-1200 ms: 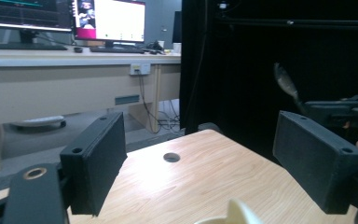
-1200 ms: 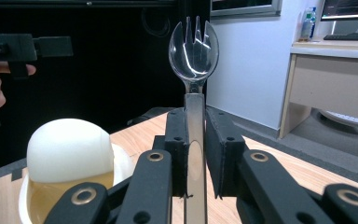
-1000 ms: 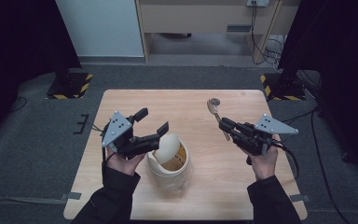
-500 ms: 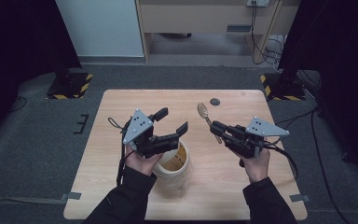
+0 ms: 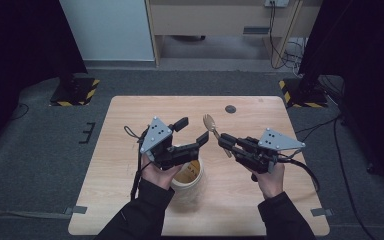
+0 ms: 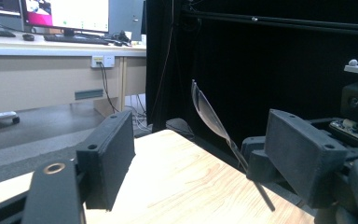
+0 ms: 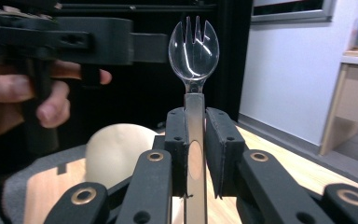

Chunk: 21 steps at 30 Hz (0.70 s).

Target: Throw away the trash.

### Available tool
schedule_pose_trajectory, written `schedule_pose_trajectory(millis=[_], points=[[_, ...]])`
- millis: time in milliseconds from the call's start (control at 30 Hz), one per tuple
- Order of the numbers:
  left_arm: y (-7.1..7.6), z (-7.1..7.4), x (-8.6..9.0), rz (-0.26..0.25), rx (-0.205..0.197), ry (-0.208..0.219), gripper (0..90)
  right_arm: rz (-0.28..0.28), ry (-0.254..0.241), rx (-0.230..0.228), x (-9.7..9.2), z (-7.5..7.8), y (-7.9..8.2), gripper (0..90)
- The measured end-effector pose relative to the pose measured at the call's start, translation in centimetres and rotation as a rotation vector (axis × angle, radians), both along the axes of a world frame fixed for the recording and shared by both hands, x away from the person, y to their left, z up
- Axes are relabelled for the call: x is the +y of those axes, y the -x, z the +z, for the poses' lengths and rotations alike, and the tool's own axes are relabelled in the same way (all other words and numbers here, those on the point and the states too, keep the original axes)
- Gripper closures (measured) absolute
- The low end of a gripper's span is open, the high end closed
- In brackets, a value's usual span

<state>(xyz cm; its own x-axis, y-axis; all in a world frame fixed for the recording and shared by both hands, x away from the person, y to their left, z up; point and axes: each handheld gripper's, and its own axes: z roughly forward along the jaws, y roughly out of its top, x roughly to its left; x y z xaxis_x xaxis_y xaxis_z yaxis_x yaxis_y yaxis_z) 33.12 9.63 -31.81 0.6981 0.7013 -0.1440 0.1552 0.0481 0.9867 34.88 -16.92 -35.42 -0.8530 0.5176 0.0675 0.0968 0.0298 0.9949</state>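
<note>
No text, label, brand, number or sign can be read in any of the three views. The cup point(image 5: 189, 176) on the table bears dark printed marks on its side in the high view, too small and blurred to make out. The monitor point(image 6: 65, 14) in the left gripper view shows coloured patches, illegible.

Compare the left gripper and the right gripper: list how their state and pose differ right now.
1. The left gripper has its jaws spread wide with nothing between them; the right gripper has its jaws shut on the handle of a clear spork.
2. In the high view the left gripper is over the cream cup, while the right gripper is over bare table.

Shared: each is held in one hand, carries a grey three-cornered plate, and points toward the other.
</note>
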Motion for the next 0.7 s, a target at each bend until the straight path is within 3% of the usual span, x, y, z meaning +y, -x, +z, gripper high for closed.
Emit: schedule_pose_trajectory(millis=[233,700], points=[[-0.1,-0.1,-0.8,0.001,0.034,0.011,32.7,0.024,0.006,0.010,0.5,-0.4,0.0,79.5],[-0.6,-0.4,-1.6,-0.014,0.104,0.050,61.2,0.056,-0.005,0.024,0.8,-0.6,0.0,79.4]])
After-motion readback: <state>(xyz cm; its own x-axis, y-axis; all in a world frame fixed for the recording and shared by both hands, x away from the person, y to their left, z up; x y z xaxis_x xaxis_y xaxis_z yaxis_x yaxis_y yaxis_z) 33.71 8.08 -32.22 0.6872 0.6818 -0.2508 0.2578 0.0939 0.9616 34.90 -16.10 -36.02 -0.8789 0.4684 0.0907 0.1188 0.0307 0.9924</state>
